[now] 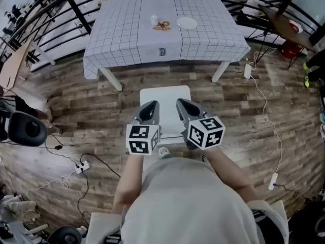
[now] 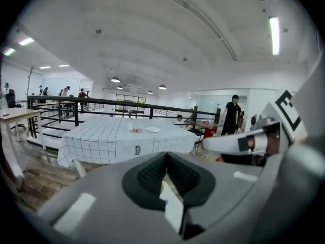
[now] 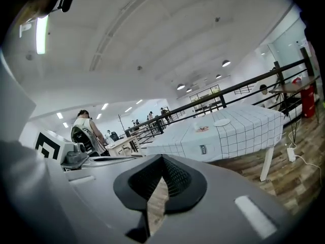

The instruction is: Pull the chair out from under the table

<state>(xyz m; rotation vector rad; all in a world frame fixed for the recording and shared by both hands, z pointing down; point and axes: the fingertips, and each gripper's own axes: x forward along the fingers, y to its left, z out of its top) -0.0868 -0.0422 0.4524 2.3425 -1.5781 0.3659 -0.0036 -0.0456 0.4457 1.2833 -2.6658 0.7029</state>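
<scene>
A white chair (image 1: 165, 99) stands on the wood floor just in front of the table (image 1: 127, 39), which has a checked cloth; its seat is out from under the table's edge. Both grippers hover side by side over the seat's near part, pointing at the table. My left gripper (image 1: 150, 105) is shut with nothing in it, and my right gripper (image 1: 182, 103) is shut and empty too. The left gripper view shows closed jaws (image 2: 165, 159) before the table (image 2: 111, 139). The right gripper view shows closed jaws (image 3: 162, 162) and the table (image 3: 233, 128).
On the table are a plate (image 1: 187, 23), a cup (image 1: 154, 20) and a small dish of food (image 1: 162, 27). Black railings (image 1: 61, 14) run behind it. Cables and power strips (image 1: 81, 165) lie on the floor at both sides. A black chair (image 1: 25, 128) stands at the left.
</scene>
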